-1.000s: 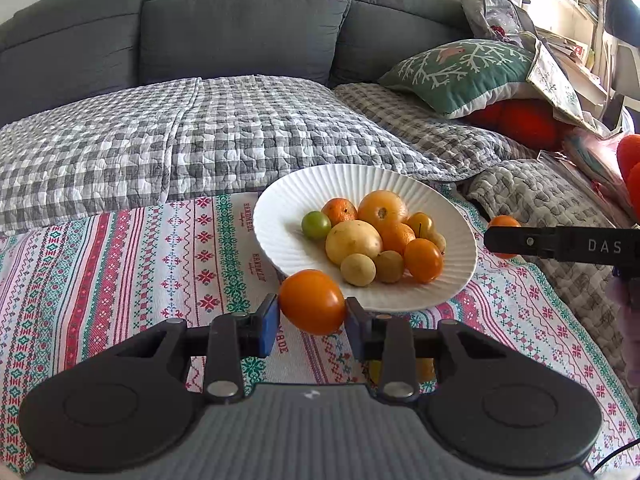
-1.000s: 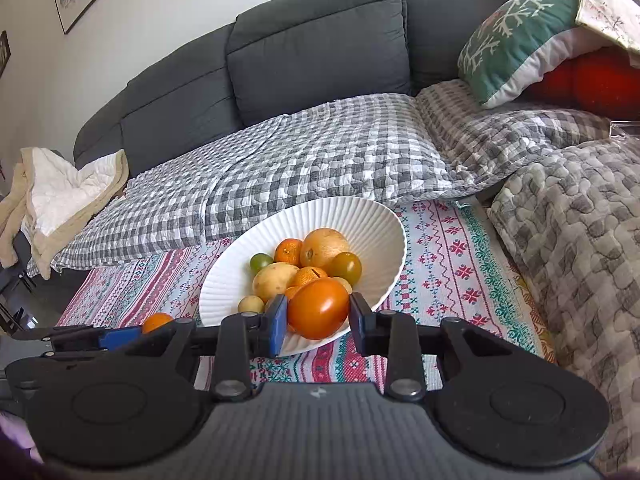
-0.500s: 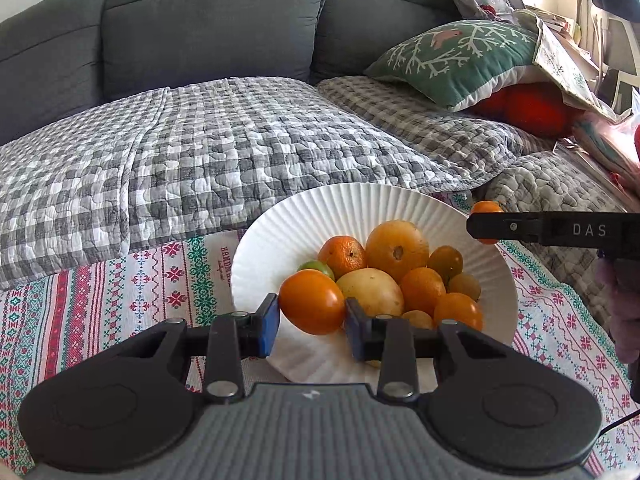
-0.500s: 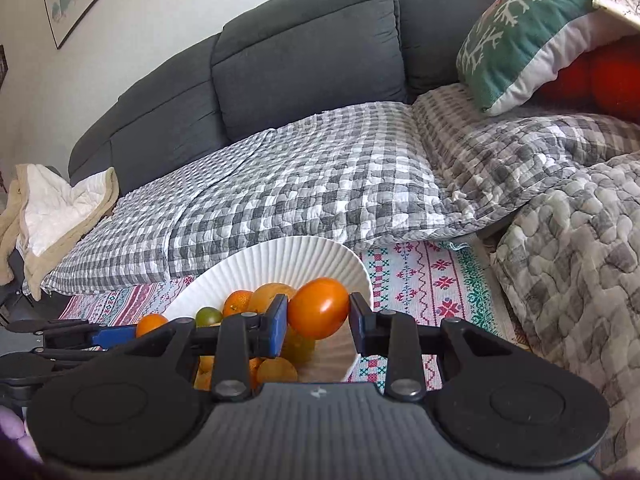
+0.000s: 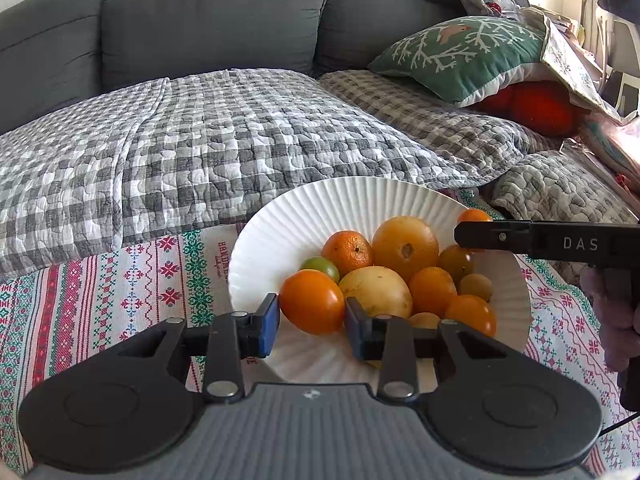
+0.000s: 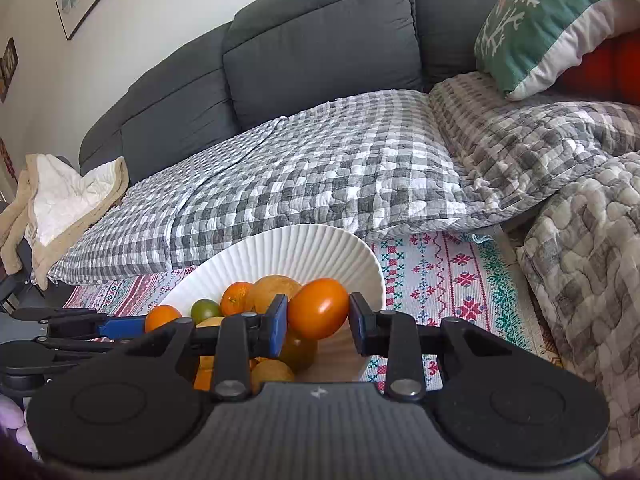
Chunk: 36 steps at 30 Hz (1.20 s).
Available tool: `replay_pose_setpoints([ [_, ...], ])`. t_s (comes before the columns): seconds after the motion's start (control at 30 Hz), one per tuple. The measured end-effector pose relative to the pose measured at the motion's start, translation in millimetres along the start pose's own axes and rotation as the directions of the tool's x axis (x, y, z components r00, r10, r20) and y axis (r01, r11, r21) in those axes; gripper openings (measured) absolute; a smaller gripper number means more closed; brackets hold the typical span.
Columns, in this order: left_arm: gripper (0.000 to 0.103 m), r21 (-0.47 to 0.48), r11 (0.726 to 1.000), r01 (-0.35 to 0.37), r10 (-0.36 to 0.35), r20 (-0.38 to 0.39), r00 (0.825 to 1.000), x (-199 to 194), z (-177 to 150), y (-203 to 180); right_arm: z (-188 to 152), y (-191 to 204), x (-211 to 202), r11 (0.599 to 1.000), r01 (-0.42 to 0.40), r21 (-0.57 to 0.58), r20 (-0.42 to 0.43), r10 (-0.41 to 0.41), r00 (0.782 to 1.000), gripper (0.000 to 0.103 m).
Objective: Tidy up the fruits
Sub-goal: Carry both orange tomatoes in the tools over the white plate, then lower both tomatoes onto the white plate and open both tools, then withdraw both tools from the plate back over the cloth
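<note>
While over white plate (image 5: 304,216), left gripper (image 5: 311,322) and right gripper (image 6: 318,320) fingers each clamp orange tomato.

From the left wrist we look forward and downward along the left gripper (image 5: 311,328), close over the near rim of the plate (image 5: 280,232), toward the sofa (image 5: 216,20). From the right wrist we look along the right gripper (image 6: 318,322) at a shallower angle, close above the plate's right edge (image 6: 304,248). Both views share the plate, the checked quilt (image 5: 200,140) and the green cushion (image 6: 540,28); each also catches the other gripper from the side.
</note>
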<state>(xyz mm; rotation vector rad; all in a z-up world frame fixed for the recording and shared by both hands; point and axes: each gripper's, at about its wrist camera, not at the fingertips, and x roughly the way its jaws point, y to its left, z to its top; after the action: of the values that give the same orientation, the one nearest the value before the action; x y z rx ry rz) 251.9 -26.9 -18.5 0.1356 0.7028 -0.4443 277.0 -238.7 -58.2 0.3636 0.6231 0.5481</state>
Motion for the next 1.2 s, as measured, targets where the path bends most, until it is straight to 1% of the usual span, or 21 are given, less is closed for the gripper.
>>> replay_pose_setpoints([
  [0.17, 0.026, -0.001, 1.0, -0.005, 0.005, -0.003, 1.0, 0, 1, -1, 0, 0, 0, 1.0, 0.002, 0.001, 0.001, -0.002, 1.0, 0.032],
  [0.27, 0.03, -0.01, 1.0, -0.003, 0.003, 0.0, 1.0, -1, 1, -1, 1, 0, -2, 1.0, 0.007, 0.01, 0.008, -0.007, 1.0, 0.034],
  [0.33, 0.039, -0.015, 1.0, -0.003, 0.003, 0.005, 1.0, -3, 2, -2, 2, -3, -5, 1.0, 0.002, 0.023, 0.013, -0.002, 1.0, 0.038],
  [0.37, 0.041, -0.015, 1.0, -0.002, 0.003, 0.007, 1.0, -5, 3, -3, 2, -3, -6, 1.0, 0.0, 0.03, 0.014, 0.0, 1.0, 0.039],
  [0.43, 0.048, -0.012, 1.0, -0.004, 0.004, 0.008, 1.0, -7, 3, -5, 3, -3, -9, 0.999, 0.001, 0.037, 0.015, -0.002, 1.0, 0.043],
  [0.47, 0.049, -0.007, 1.0, -0.007, 0.007, 0.007, 1.0, -10, 3, -6, 4, -3, -11, 0.999, 0.003, 0.039, 0.016, -0.004, 1.0, 0.044],
  [0.5, 0.051, -0.002, 1.0, -0.01, 0.01, 0.006, 1.0, -12, 3, -7, 5, -2, -14, 0.999, 0.009, 0.041, 0.017, -0.01, 1.0, 0.049],
  [0.57, 0.054, 0.003, 1.0, -0.014, 0.014, 0.005, 1.0, -16, 3, -9, 7, -1, -18, 0.999, 0.023, 0.044, 0.015, -0.024, 1.0, 0.054],
  [0.67, 0.062, -0.003, 1.0, -0.014, 0.014, 0.008, 1.0, -26, 2, -10, 11, 1, -25, 0.998, 0.045, 0.043, 0.011, -0.045, 0.999, 0.057],
  [0.73, 0.07, -0.007, 1.0, -0.014, 0.014, 0.009, 1.0, -32, 1, -11, 13, 2, -32, 0.997, 0.059, 0.052, 0.014, -0.06, 0.998, 0.06],
  [0.9, 0.078, -0.001, 1.0, -0.027, 0.027, 0.003, 1.0, -48, -9, -14, 10, 7, -45, 0.994, 0.093, 0.05, 0.004, -0.094, 0.996, 0.071],
  [1.07, 0.084, -0.027, 0.999, -0.033, 0.033, -0.013, 0.999, -64, -22, -14, 1, 18, -60, 0.991, 0.132, 0.012, -0.024, -0.132, 0.991, 0.08],
  [1.2, 0.089, -0.029, 0.999, -0.039, 0.039, -0.016, 0.999, -77, -31, -16, -5, 28, -71, 0.988, 0.153, -0.019, -0.039, -0.154, 0.987, 0.088],
])
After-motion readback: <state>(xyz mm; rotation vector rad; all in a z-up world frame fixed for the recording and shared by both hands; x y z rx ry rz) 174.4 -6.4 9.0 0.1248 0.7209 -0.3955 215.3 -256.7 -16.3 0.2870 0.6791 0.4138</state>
